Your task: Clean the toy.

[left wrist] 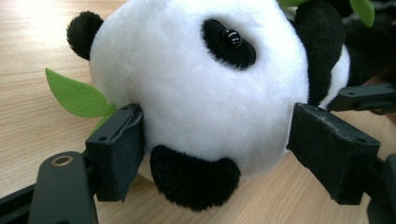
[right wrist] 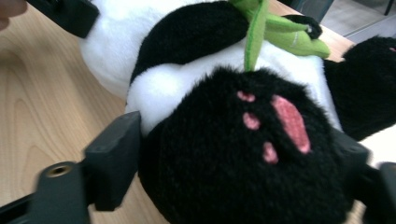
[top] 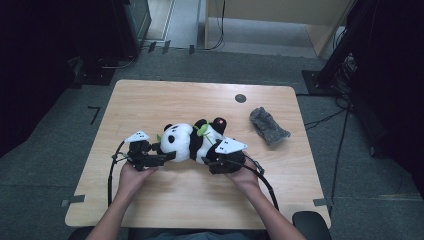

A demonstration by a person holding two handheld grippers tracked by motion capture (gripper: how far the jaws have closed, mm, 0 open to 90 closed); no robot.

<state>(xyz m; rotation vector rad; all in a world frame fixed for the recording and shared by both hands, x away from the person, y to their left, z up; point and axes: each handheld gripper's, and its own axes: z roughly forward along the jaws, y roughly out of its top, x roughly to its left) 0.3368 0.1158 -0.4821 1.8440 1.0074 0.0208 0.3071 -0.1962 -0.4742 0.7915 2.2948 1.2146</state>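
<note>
A black-and-white plush panda (top: pixel 192 140) lies on its side in the middle of the wooden table (top: pixel 165 97), head to the left, with a green felt leaf (left wrist: pixel 77 95) by its mouth. My left gripper (top: pixel 167 157) has its two pads pressed against the sides of the panda's head (left wrist: pixel 201 84). In the left gripper view the gripper (left wrist: pixel 215 154) straddles the white face just above the lower black ear. My right gripper (top: pixel 212 155) grips a black foot with pink pads (right wrist: pixel 280 121). In the right gripper view the gripper (right wrist: pixel 243 158) has both pads sunk into the fur.
A crumpled grey cloth (top: pixel 268 125) lies at the right of the table. A small dark round cap (top: pixel 240 98) sits near the far edge. Dark stands and cables ring the table on the floor. Both forearms come in from the near edge.
</note>
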